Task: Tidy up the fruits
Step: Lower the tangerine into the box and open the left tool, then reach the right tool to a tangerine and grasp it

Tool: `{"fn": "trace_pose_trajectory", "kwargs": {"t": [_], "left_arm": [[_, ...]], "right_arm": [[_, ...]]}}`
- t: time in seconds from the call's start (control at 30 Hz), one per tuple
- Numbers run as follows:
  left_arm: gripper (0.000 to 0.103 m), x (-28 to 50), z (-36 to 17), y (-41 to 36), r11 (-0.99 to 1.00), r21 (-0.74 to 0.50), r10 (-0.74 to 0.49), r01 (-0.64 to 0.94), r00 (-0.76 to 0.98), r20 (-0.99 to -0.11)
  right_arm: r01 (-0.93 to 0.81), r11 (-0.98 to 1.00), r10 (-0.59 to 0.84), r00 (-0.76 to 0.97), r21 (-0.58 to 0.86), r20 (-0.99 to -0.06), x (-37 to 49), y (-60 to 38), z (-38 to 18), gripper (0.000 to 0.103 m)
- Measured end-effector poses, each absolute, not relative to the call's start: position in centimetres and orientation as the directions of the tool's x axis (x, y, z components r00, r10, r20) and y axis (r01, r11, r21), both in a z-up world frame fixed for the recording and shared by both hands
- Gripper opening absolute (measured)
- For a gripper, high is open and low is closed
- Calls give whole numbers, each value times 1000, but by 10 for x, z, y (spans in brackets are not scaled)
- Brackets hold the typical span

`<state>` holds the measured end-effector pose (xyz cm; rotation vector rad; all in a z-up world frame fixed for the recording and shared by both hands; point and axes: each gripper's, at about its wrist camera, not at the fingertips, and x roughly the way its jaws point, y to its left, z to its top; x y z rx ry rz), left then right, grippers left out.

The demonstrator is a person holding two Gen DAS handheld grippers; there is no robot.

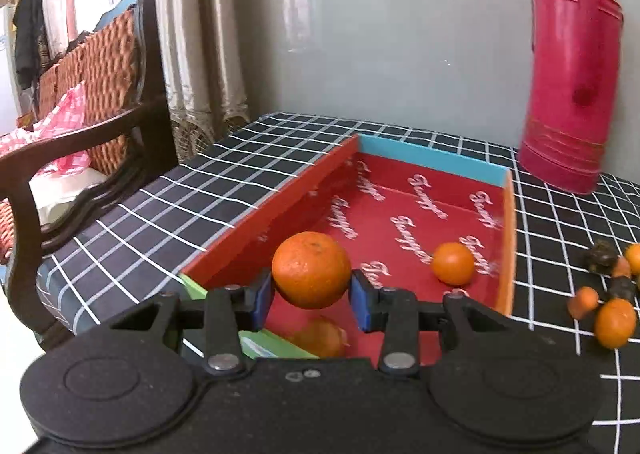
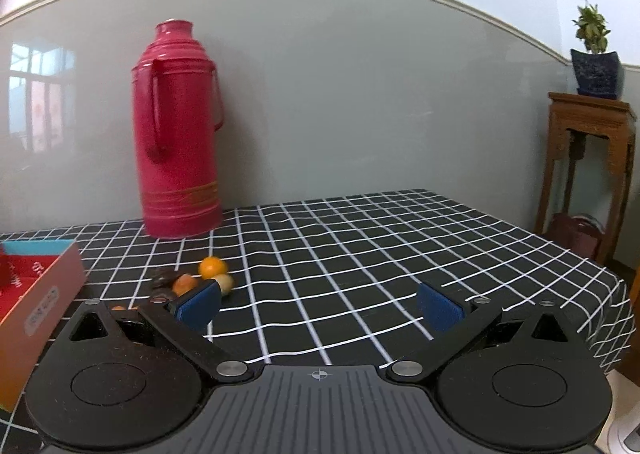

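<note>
Left gripper [image 1: 311,296]: clamped on orange [image 1: 311,269] — above box [image 1: 506,242]
Right gripper [image 2: 319,304]: spread, empty
Boxed: two fruits
Remaining: loose fruits [image 2: 192,281] on tablecloth [image 2: 380,246]

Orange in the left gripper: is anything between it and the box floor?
Nothing visible blocks it. The orange, clamped in the left gripper, hangs over the box. Another orange lies farther in to the right, and a blurred one lies below near the front edge.
</note>
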<state>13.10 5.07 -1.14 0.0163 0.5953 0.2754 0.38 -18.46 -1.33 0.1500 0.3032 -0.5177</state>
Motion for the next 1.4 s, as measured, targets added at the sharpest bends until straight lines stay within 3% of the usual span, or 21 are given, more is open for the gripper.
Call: {"fn": "trace_pose_trajectory", "kwargs": {"t": [0.1,0.2,0.3,0.37,0.67,1.03,1.17,1.27,1.4], "left_arm": [[35,127,-9,54,961,101,271,-259,793,-546],[43,125,-5,58,955,111,291,-275,798,-527],[53,120,-1,64,956,97,287,-278,810,-512],[65,117,3,68,954,95,293,-284,818,-495],[71,106,12,104,942,72,324,-329,826,-461],[78,99,16,153,900,30,397,-434,793,-463],[79,95,16,167,879,19,430,-477,773,-466],[80,92,18,178,857,14,462,-515,756,-463],[83,88,19,187,841,11,484,-541,744,-460]], "right_arm": [[485,872,-441,836,63,-327,8,-178,-14,103],[452,890,-407,848,63,-339,13,-171,-16,103],[418,907,-373,860,61,-348,16,-164,-19,103],[386,920,-338,873,74,-351,19,-159,-20,103],[264,959,-203,896,105,-394,45,-134,-28,103],[235,964,-158,880,121,-448,82,-125,-43,102],[218,969,-138,868,116,-477,97,-122,-47,90],[231,965,-138,854,127,-502,108,-124,-52,87],[255,954,-140,841,155,-522,120,-132,-55,73]]}}
